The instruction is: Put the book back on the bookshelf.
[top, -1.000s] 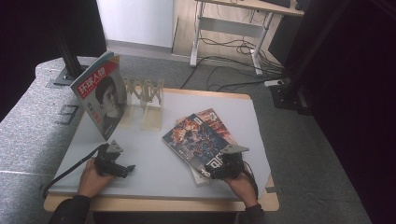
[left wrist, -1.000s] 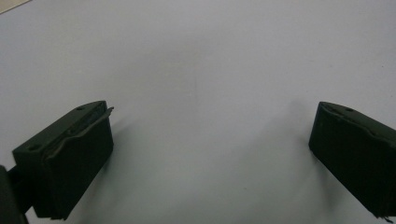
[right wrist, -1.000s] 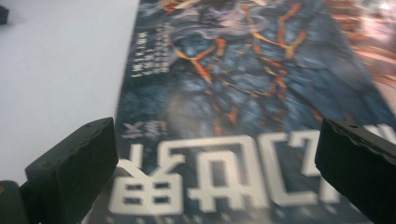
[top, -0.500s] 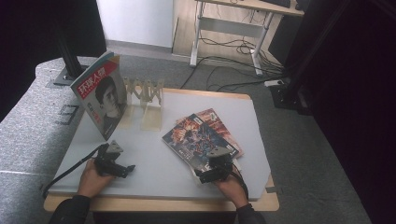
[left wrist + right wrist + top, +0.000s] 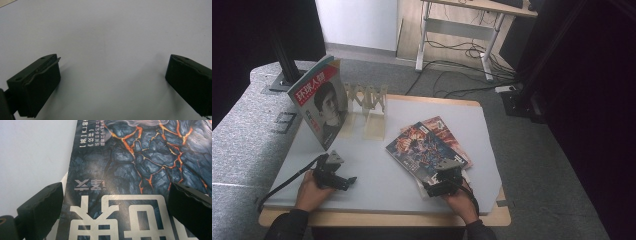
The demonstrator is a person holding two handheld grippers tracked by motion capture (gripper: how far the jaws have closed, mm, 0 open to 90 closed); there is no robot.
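Note:
A small stack of magazines lies flat right of centre, the top one dark with orange lava cracks. My right gripper sits low over that magazine's near corner, jaws wide open on either side of the cover. My left gripper rests on the bare white table at the near left, open with nothing between its jaws. Another magazine with a portrait cover stands upright at the far left.
A pale wooden folding rack stands at the back of the table beside the upright magazine. The table's near edge runs just behind both hands. Desk legs and cables lie on the floor beyond.
My right gripper has slid left and a little nearer along the magazine's near corner. The left gripper has stayed put.

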